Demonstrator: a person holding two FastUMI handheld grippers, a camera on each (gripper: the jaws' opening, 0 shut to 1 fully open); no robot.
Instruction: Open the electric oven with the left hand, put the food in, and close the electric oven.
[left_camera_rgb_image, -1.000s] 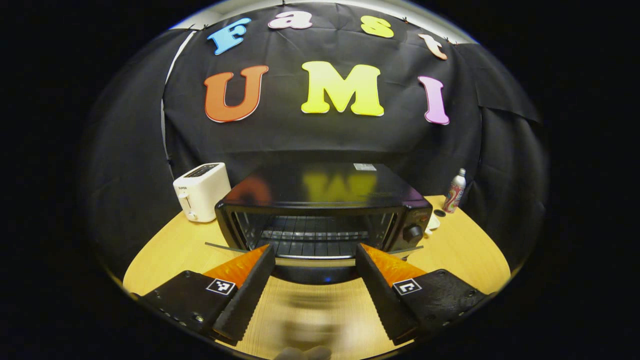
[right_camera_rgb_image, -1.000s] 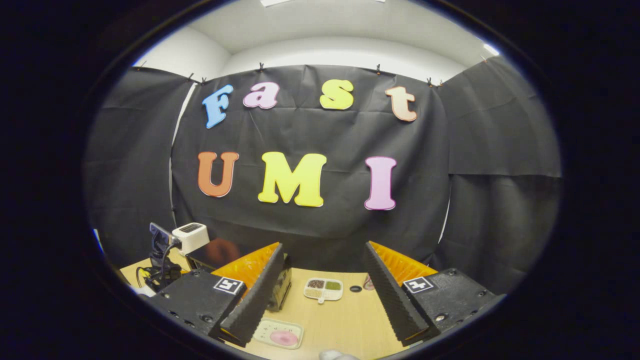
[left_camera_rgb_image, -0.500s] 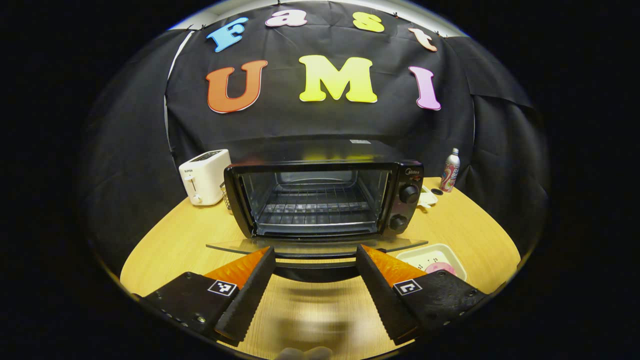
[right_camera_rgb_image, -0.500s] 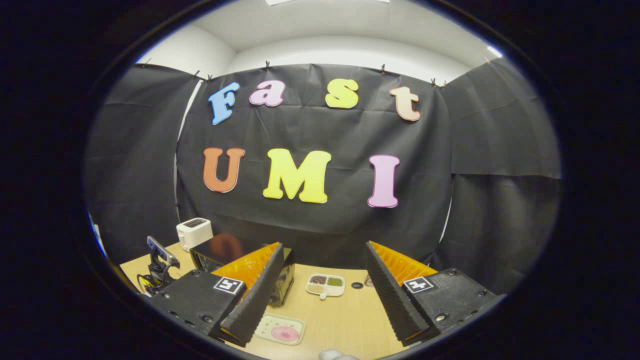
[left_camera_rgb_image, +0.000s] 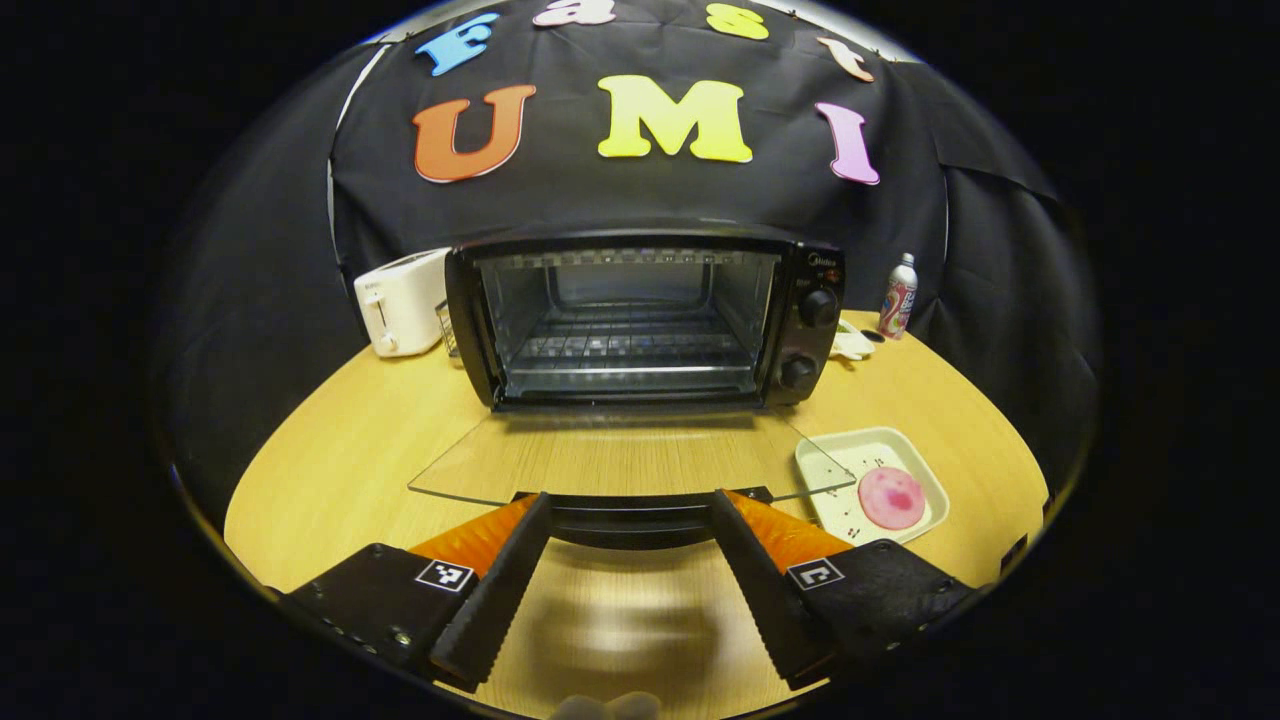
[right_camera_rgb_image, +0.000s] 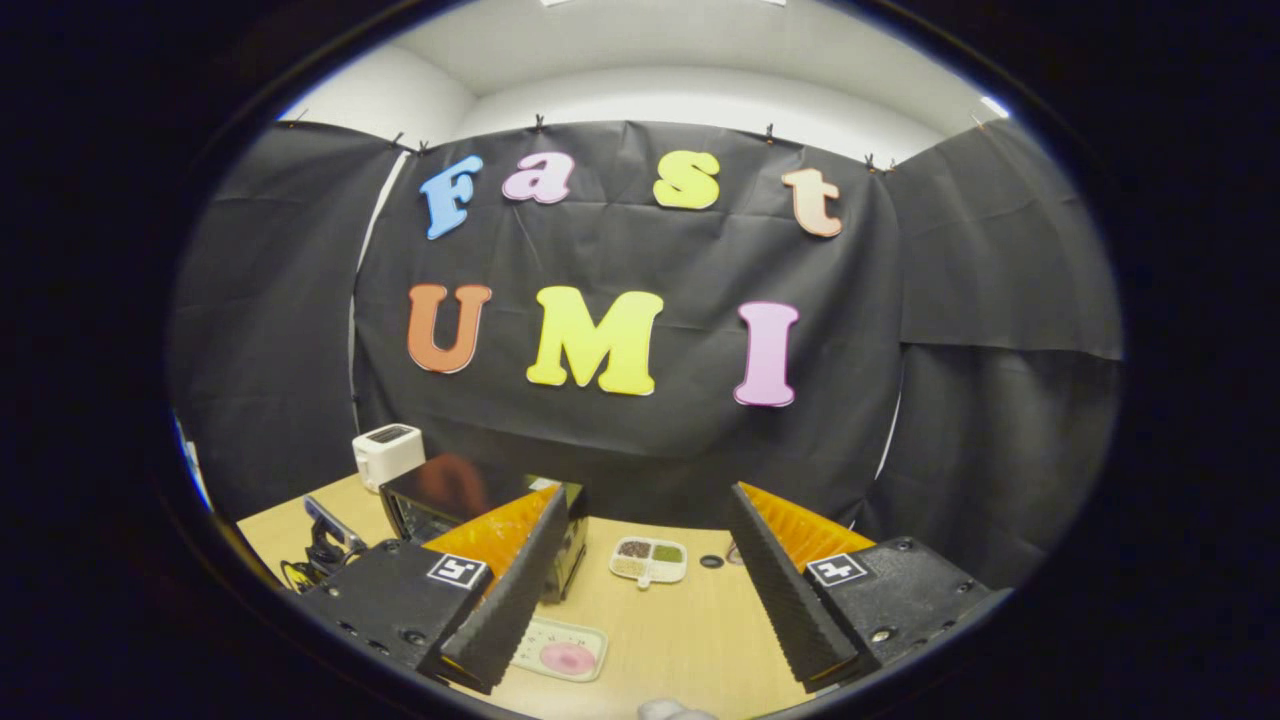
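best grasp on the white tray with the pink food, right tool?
Take the white tray by its raised rim on the long edge facing away from the oven, coming low from the table's front. It lies flat beside the open glass door, so the rim looks like the one pinchable part.

One oven (left_camera_rgb_image: 640, 315), one toaster (left_camera_rgb_image: 400, 300), one can (left_camera_rgb_image: 898, 296), two trays: food tray (left_camera_rgb_image: 870, 485), sectioned tray (right_camera_rgb_image: 648, 560).

Even overhead light, fisheye-warped edges

Oven (left_camera_rgb_image: 640, 310) open; pink food (left_camera_rgb_image: 890, 497) on tray (left_camera_rgb_image: 838, 472)
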